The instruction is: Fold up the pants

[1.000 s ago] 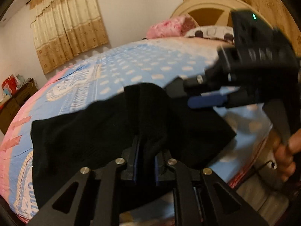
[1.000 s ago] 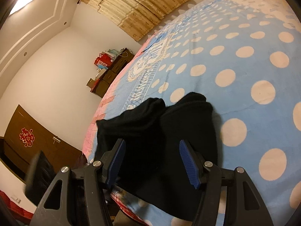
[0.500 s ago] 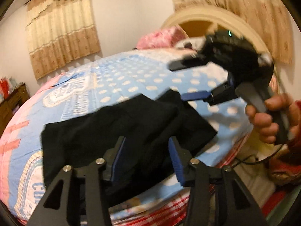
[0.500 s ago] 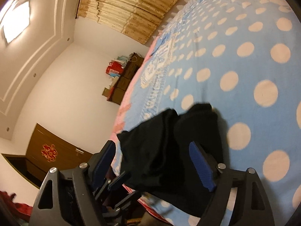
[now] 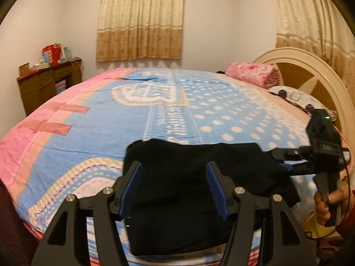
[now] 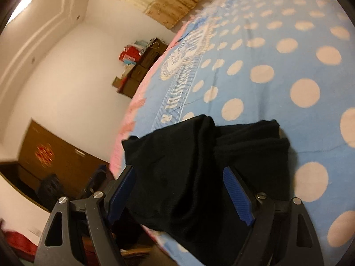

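The black pants (image 5: 188, 177) lie folded in a compact bundle at the near edge of the bed, partly hanging over it. My left gripper (image 5: 174, 188) is open and empty, its blue pads just above the near part of the bundle. My right gripper (image 5: 288, 161) shows at the bundle's right end, held by a hand. In the right wrist view the right gripper (image 6: 179, 194) is open and empty, with the pants (image 6: 199, 161) between and beyond its fingers.
The bed (image 5: 133, 119) has a blue polka-dot and pink blanket. A pink rolled blanket (image 5: 253, 74) and a pillow (image 5: 295, 96) lie by the cream headboard (image 5: 310, 71). A brown dresser (image 5: 48, 82) with boxes stands at the left wall. Curtains hang behind.
My left gripper let go of the pants, opened and pulled back. The pants now lie flatter on the bed edge. The right gripper dropped to the bundle's right end.
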`<state>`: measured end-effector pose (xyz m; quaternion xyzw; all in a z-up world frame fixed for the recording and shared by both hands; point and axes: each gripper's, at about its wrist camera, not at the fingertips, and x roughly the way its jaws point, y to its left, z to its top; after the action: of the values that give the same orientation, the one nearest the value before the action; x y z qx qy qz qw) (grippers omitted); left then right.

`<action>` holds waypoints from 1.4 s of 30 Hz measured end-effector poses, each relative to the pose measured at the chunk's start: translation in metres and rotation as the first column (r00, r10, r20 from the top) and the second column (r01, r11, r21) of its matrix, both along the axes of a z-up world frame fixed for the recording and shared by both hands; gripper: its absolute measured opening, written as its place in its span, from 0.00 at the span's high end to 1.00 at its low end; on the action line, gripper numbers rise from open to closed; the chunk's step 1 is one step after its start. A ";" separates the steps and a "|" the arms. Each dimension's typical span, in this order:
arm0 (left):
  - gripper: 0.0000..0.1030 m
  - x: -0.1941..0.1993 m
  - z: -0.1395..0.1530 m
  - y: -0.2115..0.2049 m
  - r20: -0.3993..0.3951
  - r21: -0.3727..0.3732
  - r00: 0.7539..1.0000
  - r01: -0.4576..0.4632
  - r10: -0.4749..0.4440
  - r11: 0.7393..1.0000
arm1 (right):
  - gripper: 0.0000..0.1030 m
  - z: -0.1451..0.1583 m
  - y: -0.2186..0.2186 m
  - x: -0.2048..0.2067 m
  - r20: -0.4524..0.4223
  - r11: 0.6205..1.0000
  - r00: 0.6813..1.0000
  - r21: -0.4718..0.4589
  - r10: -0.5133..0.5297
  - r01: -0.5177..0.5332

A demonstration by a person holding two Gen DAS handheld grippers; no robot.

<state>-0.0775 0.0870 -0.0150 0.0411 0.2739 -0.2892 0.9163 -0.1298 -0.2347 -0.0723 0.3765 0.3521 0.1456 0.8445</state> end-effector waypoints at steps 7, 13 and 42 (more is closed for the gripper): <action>0.40 0.014 -0.001 0.010 -0.019 -0.013 0.999 -0.045 0.045 0.999 | 0.21 0.008 0.040 0.000 0.004 0.981 0.994 -0.160 0.113 -0.111; 0.40 0.022 0.003 0.022 -0.034 -0.044 0.996 -0.087 0.086 0.995 | 0.21 -0.004 0.010 0.017 0.014 0.998 0.998 0.003 0.056 -0.056; 0.32 0.049 0.009 0.039 -0.007 0.029 0.977 -0.211 0.211 0.977 | 0.46 0.043 0.011 -0.060 0.148 0.826 0.961 -0.490 -0.235 0.278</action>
<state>-0.0281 0.1257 -0.0062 0.0232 0.2852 -0.1868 0.9398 -0.1901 -0.2242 -0.0292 0.1791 0.2893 -0.0513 0.9389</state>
